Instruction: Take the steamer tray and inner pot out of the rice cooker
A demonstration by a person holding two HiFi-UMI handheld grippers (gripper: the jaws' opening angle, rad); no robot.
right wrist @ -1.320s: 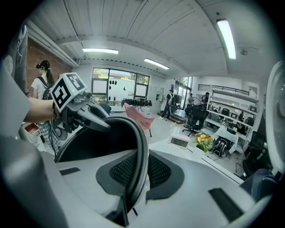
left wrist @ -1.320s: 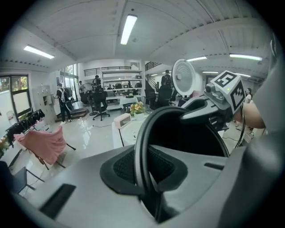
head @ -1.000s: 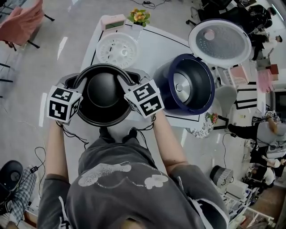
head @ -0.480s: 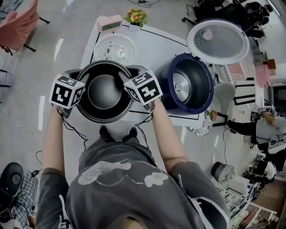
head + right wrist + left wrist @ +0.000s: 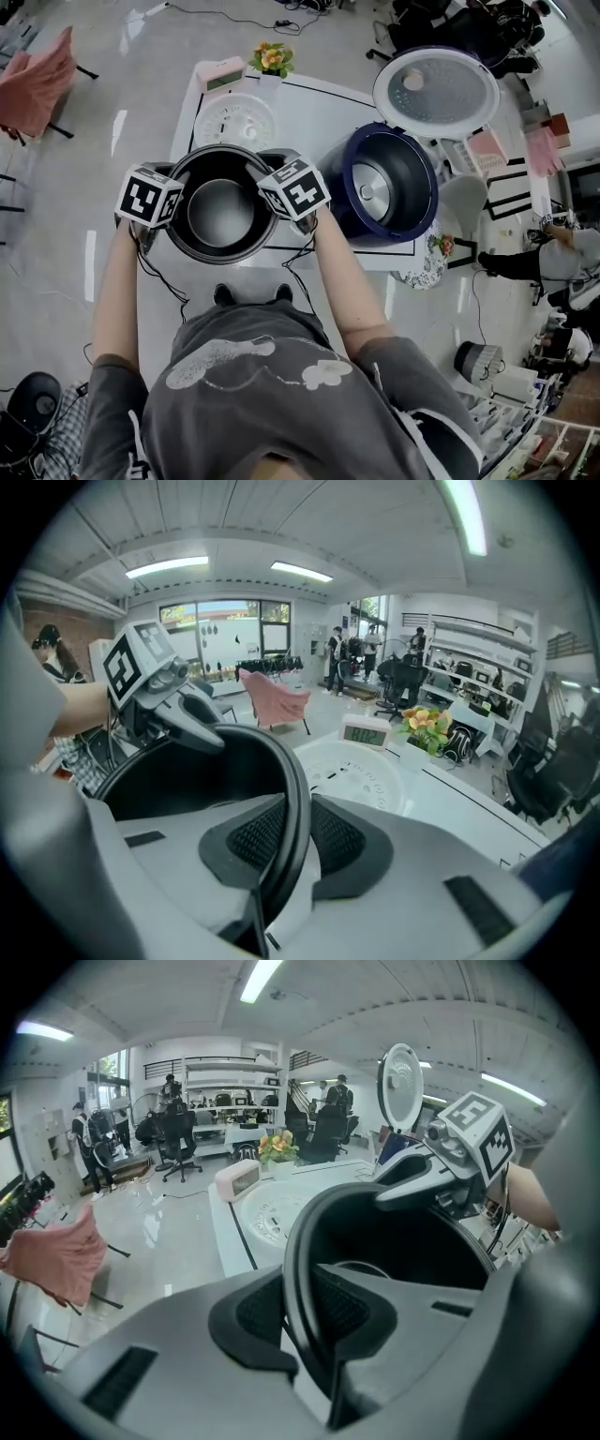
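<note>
The black inner pot [image 5: 223,208] sits low over the white table [image 5: 309,94], to the left of the empty navy rice cooker [image 5: 380,183]. My left gripper [image 5: 172,199] is shut on the pot's left rim [image 5: 302,1241], pads tight on both sides. On the right rim [image 5: 298,789] is my right gripper [image 5: 266,184]; its jaws have just been opening, with the rim between the pads and the pads still against it. The white steamer tray [image 5: 234,120] lies on the table beyond the pot, also seen in the left gripper view [image 5: 270,1218] and the right gripper view [image 5: 361,772].
The cooker's round lid [image 5: 436,94] stands open at the far right. A pink clock [image 5: 220,73] and a small flower pot [image 5: 270,58] stand at the table's far edge. The floor lies to the left of the table.
Both grippers have sunk with the pot, which now looks smaller and lower over the table. The steamer tray and the cooker have stayed in place.
</note>
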